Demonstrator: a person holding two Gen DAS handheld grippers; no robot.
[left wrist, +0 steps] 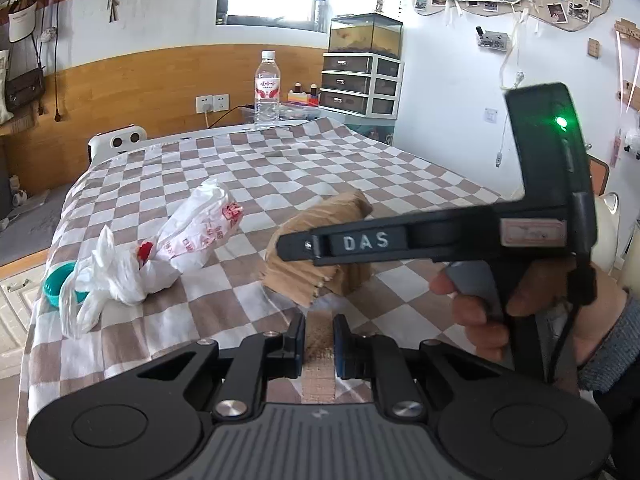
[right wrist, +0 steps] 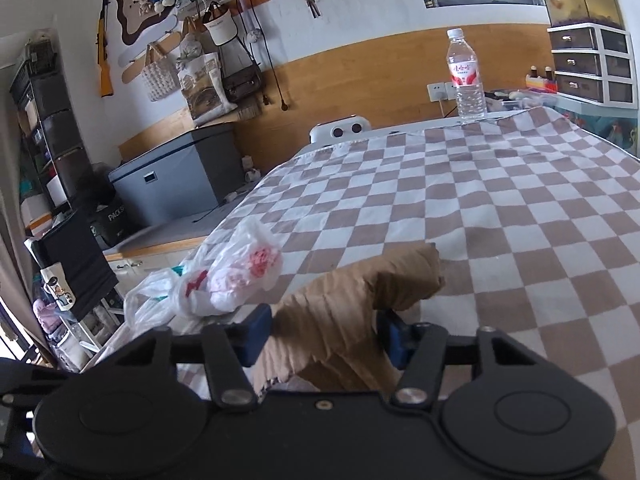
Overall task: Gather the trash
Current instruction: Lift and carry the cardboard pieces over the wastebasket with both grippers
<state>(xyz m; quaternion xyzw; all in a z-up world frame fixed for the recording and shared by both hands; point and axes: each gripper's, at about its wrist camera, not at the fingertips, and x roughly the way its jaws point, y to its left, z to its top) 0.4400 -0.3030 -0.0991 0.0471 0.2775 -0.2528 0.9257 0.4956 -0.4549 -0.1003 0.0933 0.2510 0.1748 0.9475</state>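
A crumpled piece of brown paper lies on the checked tablecloth. In the right wrist view this brown paper fills the space between the blue pads, and my right gripper is shut on it. The left wrist view shows the right gripper from the side, held by a hand. My left gripper hovers just short of the paper, shut, with only cloth showing in the narrow slit. A crumpled white plastic bag with red print lies to the left; in the right wrist view the bag sits near the table's left edge.
A teal cup peeks out from behind the bag at the table's left edge. A water bottle stands at the far edge. Plastic drawers with a glass tank on top stand beyond the table. A grey box sits on the floor to the left.
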